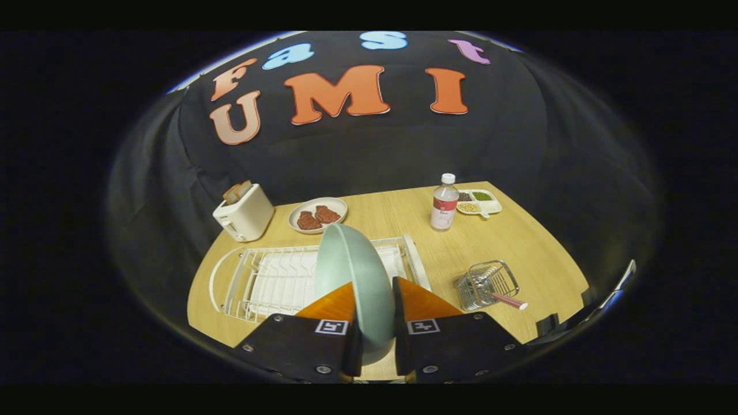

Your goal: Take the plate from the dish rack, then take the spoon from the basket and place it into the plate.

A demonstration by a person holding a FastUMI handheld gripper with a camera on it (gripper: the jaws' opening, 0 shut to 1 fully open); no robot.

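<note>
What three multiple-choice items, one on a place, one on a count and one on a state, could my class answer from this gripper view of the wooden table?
1. Where does the pink-handled spoon lie?
A. In the small wire basket, handle sticking out
B. On the white wire dish rack
C. Beside the white toaster

2. How many brown meat pieces are on the round white plate?
A. One
B. Two
C. Four

3. What is the gripper doing?
A. Open above the basket
B. Shut on nothing
C. Shut on the pale green plate

Answers:
1. A, since the spoon's handle pokes out of the basket.
2. B, as two pieces lie side by side.
3. C, because both orange fingers press the plate's edge, held upright in front of the rack.
</note>
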